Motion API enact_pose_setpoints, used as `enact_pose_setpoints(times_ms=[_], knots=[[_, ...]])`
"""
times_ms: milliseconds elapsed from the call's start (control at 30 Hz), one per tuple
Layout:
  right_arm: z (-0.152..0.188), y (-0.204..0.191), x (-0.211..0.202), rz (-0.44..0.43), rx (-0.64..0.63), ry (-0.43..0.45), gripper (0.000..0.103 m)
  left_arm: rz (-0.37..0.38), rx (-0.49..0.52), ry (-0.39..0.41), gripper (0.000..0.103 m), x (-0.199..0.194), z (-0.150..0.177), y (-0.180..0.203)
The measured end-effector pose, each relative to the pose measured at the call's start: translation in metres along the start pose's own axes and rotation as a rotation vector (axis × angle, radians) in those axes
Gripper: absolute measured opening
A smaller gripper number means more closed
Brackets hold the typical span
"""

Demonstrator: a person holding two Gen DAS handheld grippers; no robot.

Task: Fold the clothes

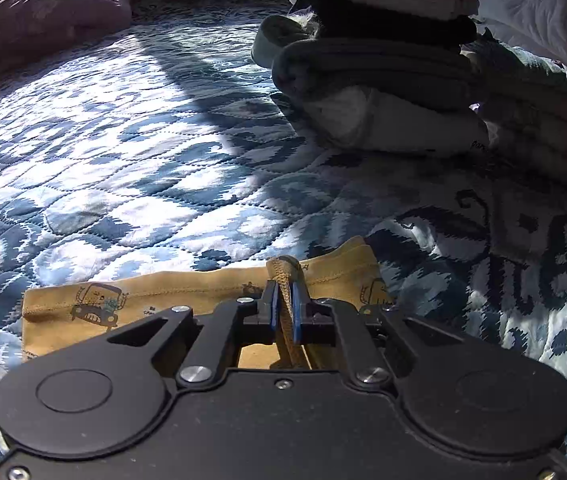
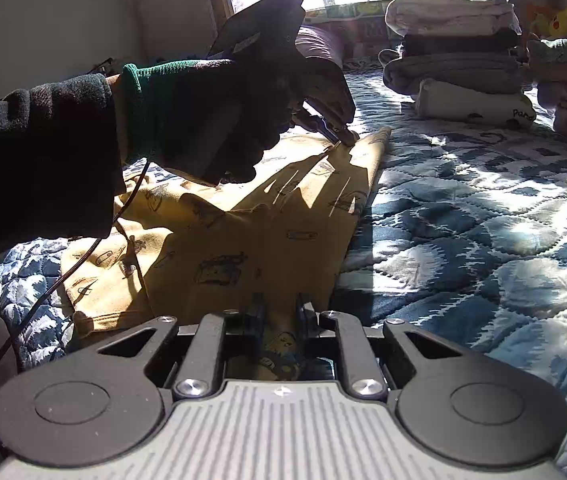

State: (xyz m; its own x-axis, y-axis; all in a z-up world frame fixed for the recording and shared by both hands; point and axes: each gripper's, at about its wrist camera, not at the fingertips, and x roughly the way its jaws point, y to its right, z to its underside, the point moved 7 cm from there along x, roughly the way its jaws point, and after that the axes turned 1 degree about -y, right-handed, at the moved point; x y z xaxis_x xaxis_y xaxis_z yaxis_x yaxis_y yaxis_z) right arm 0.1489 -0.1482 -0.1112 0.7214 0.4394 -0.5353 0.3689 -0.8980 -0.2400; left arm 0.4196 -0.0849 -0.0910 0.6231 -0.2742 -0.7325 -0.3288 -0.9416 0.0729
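Right gripper (image 2: 279, 318) nearest, jaws seemingly nipping near end of yellow garment (image 2: 251, 240), view murky. Garment on quilt (image 2: 483, 220), long axis near-to-far. Left gripper (image 2: 343, 136) pinches far hem, jaws pressed together. Folded stack (image 2: 455, 60) far right.

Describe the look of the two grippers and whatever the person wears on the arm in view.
The left gripper has a black body with round covers, silver screws and blue finger pads. The right gripper has the same black linkage but a grey ribbed top plate. In the right wrist view, the hand wears a dark glove with a green knit cuff, below a dark fuzzy sleeve; a thin black cable hangs down.
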Motion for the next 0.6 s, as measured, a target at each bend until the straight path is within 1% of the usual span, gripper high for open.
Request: enact_pose_setpoints(times_ms=[33, 67, 167, 233, 267, 300, 333, 367, 400, 433, 467, 500, 533, 567, 600], knots=[[-0.001, -0.001, -0.001, 0.005, -0.003, 0.004, 0.018, -0.016, -0.004, 0.011, 0.010, -0.006, -0.001, -0.003], [-0.002, -0.003, -0.004, 0.006, -0.011, 0.020, 0.018, -0.037, -0.005, 0.033, 0.015, -0.013, -0.003, -0.004], [-0.006, -0.007, -0.013, 0.010, -0.049, 0.073, 0.020, -0.022, -0.016, 0.098, 0.016, -0.041, -0.008, -0.001], [-0.007, -0.009, -0.016, 0.003, -0.062, 0.090, 0.021, 0.000, -0.015, 0.117, 0.016, -0.053, -0.010, 0.006], [-0.007, -0.010, -0.017, 0.000, -0.068, 0.096, 0.021, 0.031, -0.018, 0.108, 0.015, -0.053, -0.009, 0.011], [-0.005, -0.009, -0.015, 0.004, -0.068, 0.083, 0.021, 0.062, -0.022, 0.100, 0.016, -0.053, -0.008, 0.016], [-0.003, -0.008, -0.012, 0.005, -0.071, 0.065, 0.021, 0.031, -0.016, 0.061, 0.016, -0.045, -0.003, 0.018], [0.000, -0.007, -0.010, 0.006, -0.073, 0.046, 0.025, 0.000, -0.009, 0.023, 0.016, -0.037, 0.001, 0.020], [0.003, -0.007, -0.007, 0.007, -0.076, 0.028, 0.025, 0.021, -0.012, -0.017, 0.016, -0.021, 0.010, 0.023], [0.005, -0.006, -0.004, 0.008, -0.078, 0.012, 0.025, 0.011, -0.016, -0.057, 0.016, -0.009, 0.017, 0.021], [0.005, -0.007, -0.005, 0.007, -0.076, 0.013, 0.025, 0.024, -0.008, -0.016, 0.022, -0.007, 0.020, 0.019], [0.005, -0.007, -0.006, 0.006, -0.073, 0.014, 0.025, 0.029, -0.025, -0.007, 0.023, -0.013, 0.019, 0.015], [0.005, -0.007, -0.007, 0.004, -0.068, 0.018, 0.025, 0.035, -0.080, 0.007, 0.023, -0.025, 0.017, 0.007], [0.004, -0.007, -0.009, 0.001, -0.061, 0.026, 0.026, 0.045, -0.117, 0.035, 0.028, -0.037, 0.016, 0.000], [0.003, -0.007, -0.011, -0.002, -0.054, 0.034, 0.026, 0.066, -0.147, 0.094, 0.029, -0.060, 0.014, -0.009]])
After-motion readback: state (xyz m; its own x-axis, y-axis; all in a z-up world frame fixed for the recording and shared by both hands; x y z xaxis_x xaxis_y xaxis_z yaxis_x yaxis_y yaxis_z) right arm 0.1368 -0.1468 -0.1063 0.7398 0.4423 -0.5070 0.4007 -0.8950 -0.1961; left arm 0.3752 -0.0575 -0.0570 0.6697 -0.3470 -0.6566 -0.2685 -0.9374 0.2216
